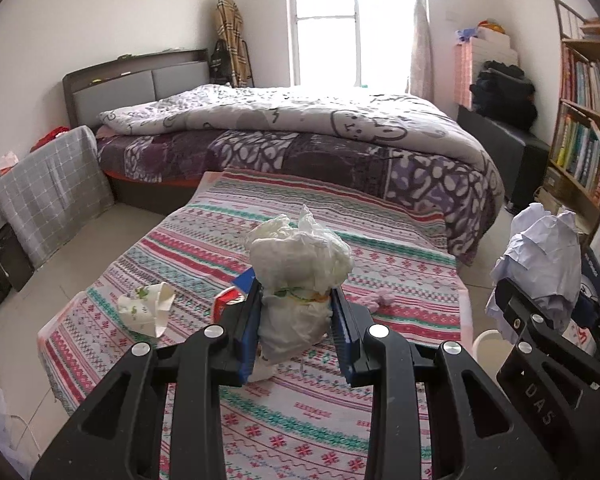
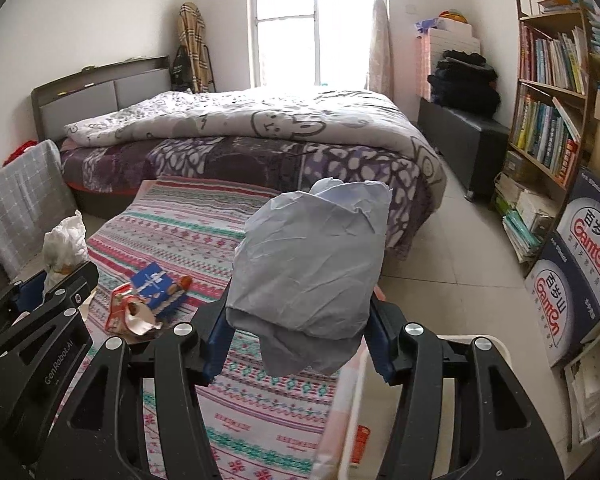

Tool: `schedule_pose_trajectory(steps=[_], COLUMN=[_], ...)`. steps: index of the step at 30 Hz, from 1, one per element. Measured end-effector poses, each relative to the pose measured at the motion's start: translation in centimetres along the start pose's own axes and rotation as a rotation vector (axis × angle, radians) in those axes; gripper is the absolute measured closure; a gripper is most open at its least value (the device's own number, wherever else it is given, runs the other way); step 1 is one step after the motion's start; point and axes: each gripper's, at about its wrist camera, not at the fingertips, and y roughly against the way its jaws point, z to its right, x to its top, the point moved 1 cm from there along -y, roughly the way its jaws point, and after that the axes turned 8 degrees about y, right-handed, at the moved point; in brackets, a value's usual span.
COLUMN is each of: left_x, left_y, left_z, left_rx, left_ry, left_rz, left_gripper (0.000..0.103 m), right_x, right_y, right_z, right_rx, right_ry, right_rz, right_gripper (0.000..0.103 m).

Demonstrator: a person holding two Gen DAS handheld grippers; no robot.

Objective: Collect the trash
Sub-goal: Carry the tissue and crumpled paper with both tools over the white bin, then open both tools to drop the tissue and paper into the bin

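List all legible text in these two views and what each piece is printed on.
"GenRobot.AI": on the left tongs, seen from the right wrist.
"DAS": on the right tongs, seen from the left wrist.
"Ganten", with Chinese characters: on the stacked boxes by the bookshelf.
Book spines, blue carton and red wrapper: too small or blurred.

White walls (image 1: 120, 8) close in a small bedroom, and a bright window (image 1: 326, 20) glares behind the bed (image 1: 292, 148), which wears a rabbit-print quilt (image 1: 300, 114). A bookshelf (image 2: 548, 112) stands at right on the pale tiled floor (image 2: 460, 248), boxes (image 2: 576, 264) stacked beside it.
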Motion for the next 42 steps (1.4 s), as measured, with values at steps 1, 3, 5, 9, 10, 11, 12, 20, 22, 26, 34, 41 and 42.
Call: schedule_pose_trajectory(steps=[1,3,5,9,10,11,12,20,22,26,34,41,42], left_x=[-0.1,-0.2,-0.2,-0.5,-0.6,-0.7,-0.8,-1.8,-2.0,-2.6,-4.3,-5.9,-6.1], left_y=[0.1,0.0,-0.1,-0.4,-0.4,-0.5,-0.4,-0.6,-0.7,-0.9,-0.9,-0.8,-0.9], left_z=[0.2,0.9,1.5,2.8,3.3,3.7,3.9,7.4,8.3,10.0,14.2,17.6,17.9], left_rx=[-0.004,-0.013,-0.021,-0.040,-0.047,-0.053,-0.058,-0.111,-0.123,-0.151,-0.221,-0.284,-0.292], left_ry=[-0.002,-0.010,-0.017,-0.034,-0.040,-0.046,-0.051,-0.104,-0.114,-0.133,-0.204,-0.266,-0.271], left_rz=[0.000,-0.003,-0.005,-0.011,-0.014,-0.016,-0.018,-0.034,-0.038,-0.050,-0.076,-0.106,-0.112], left_gripper=[0.070,0.070,0.070,0.070,0.070,0.070,0.070,0.070,0.070,0.070,0.070,0.070,0.070], right_x=[-0.1,-0.3,-0.5,-1.1,-1.2,-1.4,-1.5,-2.7,-3.0,-3.4,-4.3,-5.5,-5.6], right_y=[0.0,0.0,-0.1,-0.3,-0.4,-0.4,-0.4,-0.6,-0.4,0.2,0.9,1.5,1.6], right_z=[0.3,1.0,1.5,3.2,3.6,4.1,4.6,8.2,9.3,11.4,16.0,19.9,20.4], right_rx=[-0.004,-0.017,-0.028,-0.057,-0.063,-0.071,-0.079,-0.141,-0.162,-0.214,-0.288,-0.359,-0.368], right_ry=[-0.002,-0.006,-0.010,-0.024,-0.027,-0.031,-0.035,-0.069,-0.089,-0.116,-0.197,-0.266,-0.276], right_rz=[-0.002,-0.010,-0.020,-0.045,-0.050,-0.056,-0.062,-0.113,-0.116,-0.109,-0.118,-0.133,-0.135], right_gripper=[0.049,0.049,0.049,0.049,0.049,0.048,0.048,0.039,0.031,0.023,0.018,0.013,0.012])
